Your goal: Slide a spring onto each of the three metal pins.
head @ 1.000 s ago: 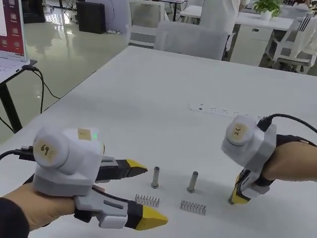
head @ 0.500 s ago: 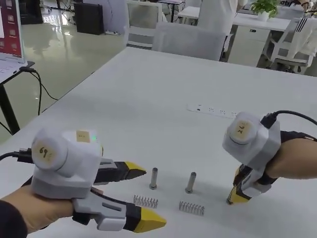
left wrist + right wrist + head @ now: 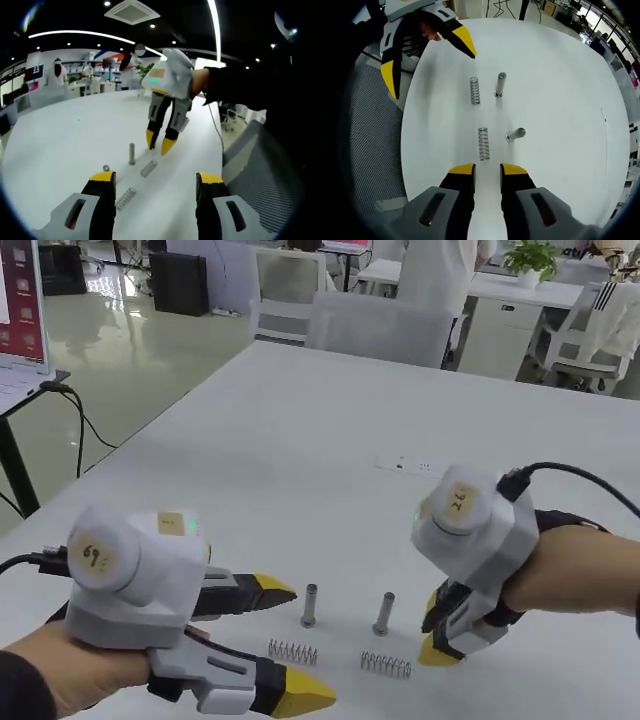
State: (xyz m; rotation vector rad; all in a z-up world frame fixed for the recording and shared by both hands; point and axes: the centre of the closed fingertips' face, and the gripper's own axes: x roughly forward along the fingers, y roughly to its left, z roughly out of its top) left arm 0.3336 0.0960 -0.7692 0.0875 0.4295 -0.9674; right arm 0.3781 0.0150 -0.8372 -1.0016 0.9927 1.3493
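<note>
Two short metal pins stand upright on the white table, the left pin (image 3: 309, 605) and the right pin (image 3: 384, 613). In front of each lies a loose spring: the left spring (image 3: 292, 651) and the right spring (image 3: 386, 665). My left gripper (image 3: 290, 645) is open wide, its yellow tips on either side of the left spring and a little short of it. My right gripper (image 3: 436, 648) hovers just right of the right spring, jaws narrowly open and empty. In the right gripper view the near spring (image 3: 483, 143) lies just ahead of my right gripper (image 3: 488, 170), beside a pin (image 3: 516, 134).
A white power strip (image 3: 405, 464) lies further back on the table (image 3: 300, 440). Grey chairs (image 3: 380, 325) stand at the far edge. A laptop (image 3: 20, 300) sits on a stand at the left. The near table edge is close to the springs.
My right gripper has moved left and slightly down, closer to the right spring. The left gripper has barely moved. Pins and springs lie as before.
</note>
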